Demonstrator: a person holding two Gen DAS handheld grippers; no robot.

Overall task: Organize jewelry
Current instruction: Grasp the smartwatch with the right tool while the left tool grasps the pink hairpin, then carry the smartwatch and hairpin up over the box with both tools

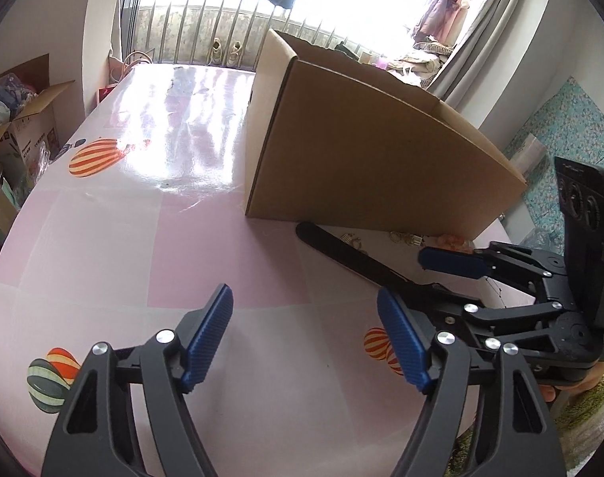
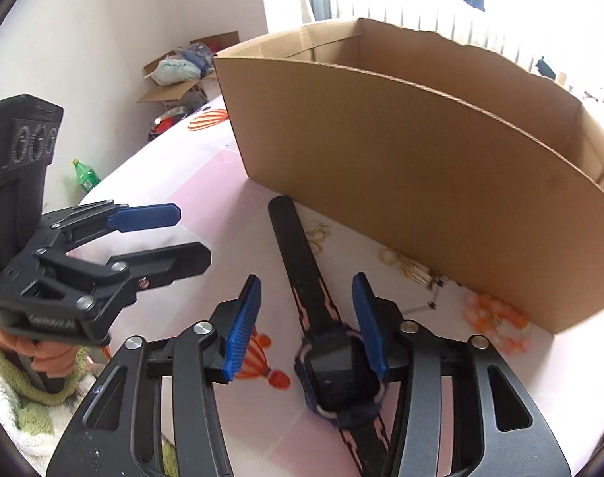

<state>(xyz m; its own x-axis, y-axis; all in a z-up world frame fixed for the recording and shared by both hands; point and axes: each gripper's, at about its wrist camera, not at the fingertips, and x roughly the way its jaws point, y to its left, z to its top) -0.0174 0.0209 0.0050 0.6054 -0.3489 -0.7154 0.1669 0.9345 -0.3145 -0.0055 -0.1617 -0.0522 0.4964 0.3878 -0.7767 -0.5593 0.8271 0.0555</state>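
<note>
Now watch (image 2: 337, 373) lies between right gripper's (image 2: 308, 328) parted fingers, touching one.

Before me, glossy pink tablecloth (image 1: 115, 246) with striped balloon prints, glare across far end. Beyond, barred window (image 1: 230, 20), bright daylight, clothes hanging outside. Grey curtain (image 1: 496, 28) at right. White wall (image 2: 115, 31) left; open carton (image 2: 182, 79) of bags, green bottle (image 2: 85, 177) on floor.
</note>
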